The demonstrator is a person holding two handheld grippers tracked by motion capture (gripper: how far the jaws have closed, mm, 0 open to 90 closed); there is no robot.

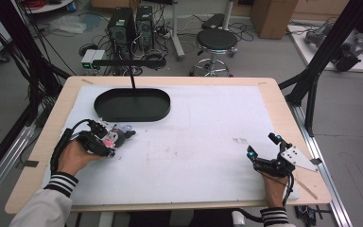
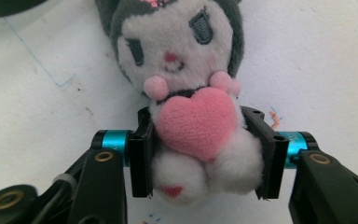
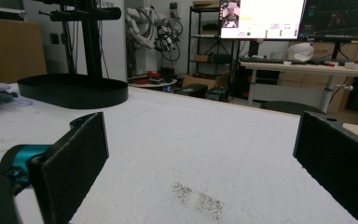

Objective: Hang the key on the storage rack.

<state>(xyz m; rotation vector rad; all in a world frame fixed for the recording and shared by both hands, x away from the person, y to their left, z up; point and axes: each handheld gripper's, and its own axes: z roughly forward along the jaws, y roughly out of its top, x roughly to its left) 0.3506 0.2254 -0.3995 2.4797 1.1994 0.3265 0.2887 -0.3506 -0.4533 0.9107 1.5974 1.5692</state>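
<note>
A small plush doll point(image 2: 191, 93) with a white face, dark grey hood and a pink heart on its chest lies on the white mat at the left point(image 1: 116, 137). My left gripper point(image 2: 205, 156) is shut on the plush doll's body, one black jaw pressing each side; the same gripper point(image 1: 105, 142) sits just below the black tray in the high view. My right gripper point(image 1: 263, 149) rests at the right front of the table, open, with nothing between its jaws point(image 3: 200, 163).
A black oval tray point(image 1: 132, 105) on a stand sits at the back left of the mat; the tray point(image 3: 72, 91) also appears far left in the right gripper view. Wooden table edge point(image 1: 283, 104) borders the mat. Stool and computers stand beyond.
</note>
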